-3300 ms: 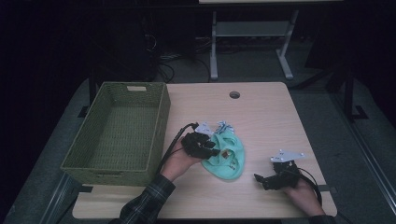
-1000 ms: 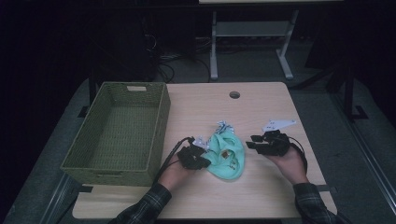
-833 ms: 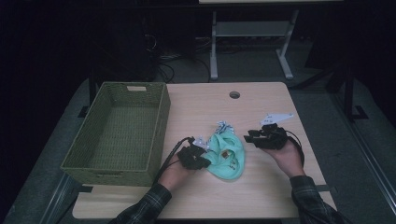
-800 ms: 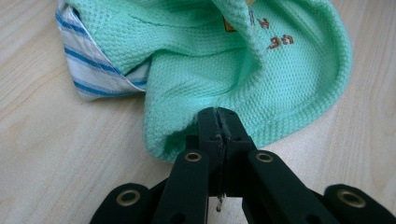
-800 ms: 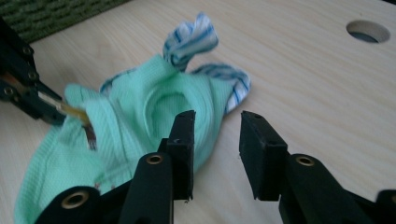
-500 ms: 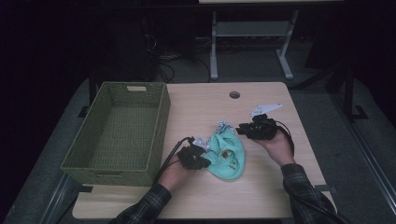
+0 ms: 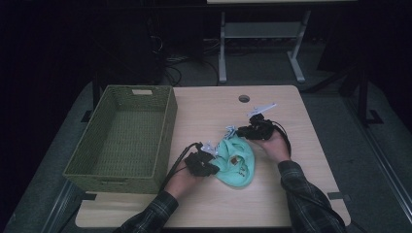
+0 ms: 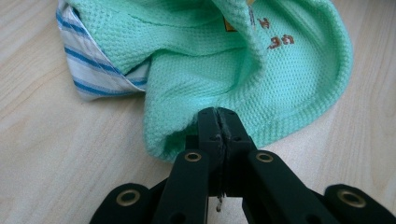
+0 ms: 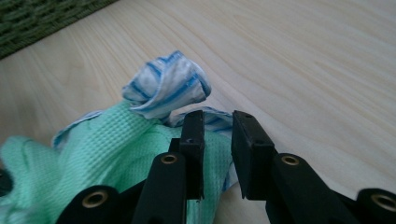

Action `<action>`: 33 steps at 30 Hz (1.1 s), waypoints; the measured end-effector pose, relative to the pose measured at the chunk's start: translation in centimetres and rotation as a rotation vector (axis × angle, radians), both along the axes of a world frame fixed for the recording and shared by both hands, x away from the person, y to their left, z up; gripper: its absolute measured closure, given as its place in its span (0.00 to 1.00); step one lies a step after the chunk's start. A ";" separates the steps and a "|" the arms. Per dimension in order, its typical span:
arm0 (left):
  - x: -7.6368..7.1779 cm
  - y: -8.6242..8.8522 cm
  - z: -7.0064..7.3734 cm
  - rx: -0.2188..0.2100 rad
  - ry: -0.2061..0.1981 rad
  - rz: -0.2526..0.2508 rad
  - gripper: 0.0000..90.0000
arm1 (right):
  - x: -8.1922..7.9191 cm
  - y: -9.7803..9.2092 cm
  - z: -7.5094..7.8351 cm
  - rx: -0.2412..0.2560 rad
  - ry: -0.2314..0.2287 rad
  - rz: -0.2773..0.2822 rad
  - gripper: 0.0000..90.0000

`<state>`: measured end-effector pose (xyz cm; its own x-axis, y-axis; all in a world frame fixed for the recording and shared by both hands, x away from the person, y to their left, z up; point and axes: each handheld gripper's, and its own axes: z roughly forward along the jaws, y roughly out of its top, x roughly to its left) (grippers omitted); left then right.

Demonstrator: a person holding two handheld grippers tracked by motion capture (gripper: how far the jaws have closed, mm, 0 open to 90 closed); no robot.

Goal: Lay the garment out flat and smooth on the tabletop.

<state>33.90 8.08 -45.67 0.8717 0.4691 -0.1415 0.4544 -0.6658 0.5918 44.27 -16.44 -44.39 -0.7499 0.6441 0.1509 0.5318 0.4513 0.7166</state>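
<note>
Meanwhile, the left gripper [image 8: 219,116] is clamped tight on the green cloth's [image 8: 261,79] edge, while the right gripper [image 9: 217,140] hovers slightly parted over its striped collar [image 9: 168,84].

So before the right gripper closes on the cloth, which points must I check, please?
1. Left gripper shut on the green cloth: ok.
2. Right gripper open: ok.
3. Striped trim between the right jaws: not ok, it lies just ahead of the tips.
4. Cloth resting on the table, not in the basket: ok.
5. Basket has room: ok.
6. Grip firm enough to lift: cannot tell.
</note>
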 end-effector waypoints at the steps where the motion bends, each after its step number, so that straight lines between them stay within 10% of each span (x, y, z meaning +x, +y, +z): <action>1: 0.0 0.0 0.0 0.003 -0.001 -0.002 0.98 | 0.1 0.1 -0.2 -0.007 0.003 -0.005 0.82; 15: 0.0 0.1 0.1 0.023 -0.006 -0.018 0.98 | 0.0 0.3 -2.6 -0.064 0.019 0.007 0.95; 33: 0.1 0.0 0.1 0.023 -0.009 -0.016 0.99 | -0.4 -2.9 -0.3 -0.059 -0.039 -0.074 0.99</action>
